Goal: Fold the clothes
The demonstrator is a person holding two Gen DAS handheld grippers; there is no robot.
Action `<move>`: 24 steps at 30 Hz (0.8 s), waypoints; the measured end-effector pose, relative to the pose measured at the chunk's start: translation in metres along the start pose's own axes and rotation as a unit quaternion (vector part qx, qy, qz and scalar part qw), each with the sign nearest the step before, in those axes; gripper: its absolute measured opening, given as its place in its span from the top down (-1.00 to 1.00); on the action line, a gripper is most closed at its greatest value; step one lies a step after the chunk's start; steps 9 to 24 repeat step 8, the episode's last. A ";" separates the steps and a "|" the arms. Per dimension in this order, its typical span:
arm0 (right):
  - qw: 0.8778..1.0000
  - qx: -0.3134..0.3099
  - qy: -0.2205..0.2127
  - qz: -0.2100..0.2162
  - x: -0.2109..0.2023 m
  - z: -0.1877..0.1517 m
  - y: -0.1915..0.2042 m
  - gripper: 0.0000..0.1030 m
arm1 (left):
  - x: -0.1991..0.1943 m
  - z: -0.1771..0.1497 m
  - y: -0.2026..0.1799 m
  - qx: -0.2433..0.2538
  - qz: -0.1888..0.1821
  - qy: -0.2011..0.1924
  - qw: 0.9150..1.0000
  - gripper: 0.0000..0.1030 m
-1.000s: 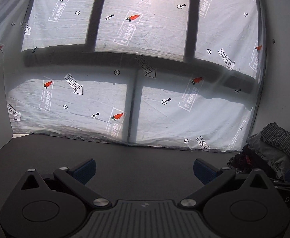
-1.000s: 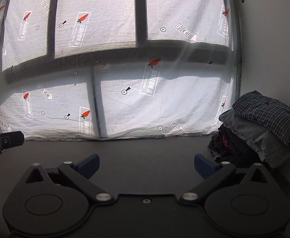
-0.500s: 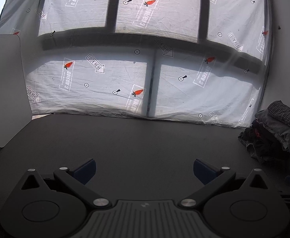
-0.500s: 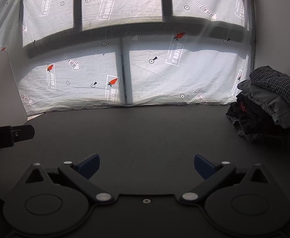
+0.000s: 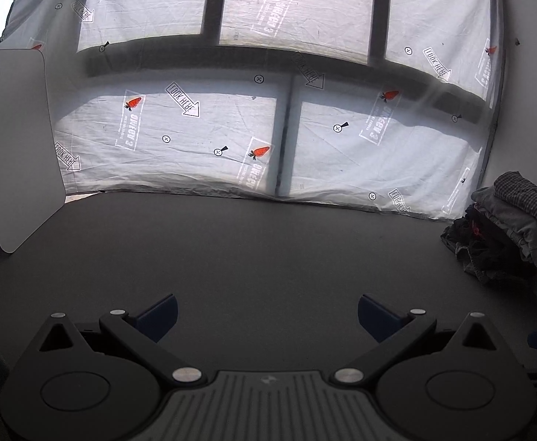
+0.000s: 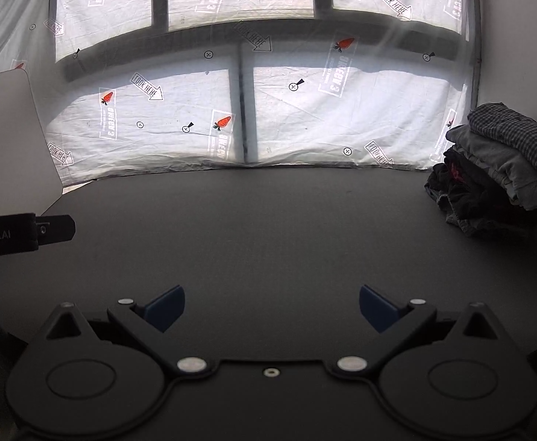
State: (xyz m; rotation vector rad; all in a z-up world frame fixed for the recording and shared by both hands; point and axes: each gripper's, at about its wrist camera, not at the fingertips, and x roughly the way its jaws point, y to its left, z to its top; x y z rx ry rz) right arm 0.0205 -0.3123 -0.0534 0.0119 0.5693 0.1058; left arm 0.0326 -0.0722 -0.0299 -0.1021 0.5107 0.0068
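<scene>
A pile of clothes (image 5: 507,231) lies at the far right of the dark table (image 5: 268,250), a checked garment on top, grey and black pieces under it. The same pile of clothes (image 6: 500,169) shows at the right of the right wrist view. My left gripper (image 5: 266,314) is open over bare table, its blue fingertips wide apart and nothing between them. My right gripper (image 6: 272,307) is open too and holds nothing. Part of the left gripper's black body (image 6: 22,233) juts in at the left edge of the right wrist view.
A printed white plastic sheet (image 5: 231,128) covers the window behind the table's far edge. A pale flat board (image 5: 11,147) stands upright at the far left. A white wall (image 6: 518,36) rises behind the clothes at the right.
Both views have tilted down and drawn back: more of the table shows, the board has come into view at the left, and the pile sits farther off. Both grippers stayed open.
</scene>
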 end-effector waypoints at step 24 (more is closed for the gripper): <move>1.000 0.001 -0.001 0.002 -0.005 -0.005 -0.005 -0.99 | -0.007 -0.008 -0.005 -0.001 -0.005 0.004 1.000 -1.00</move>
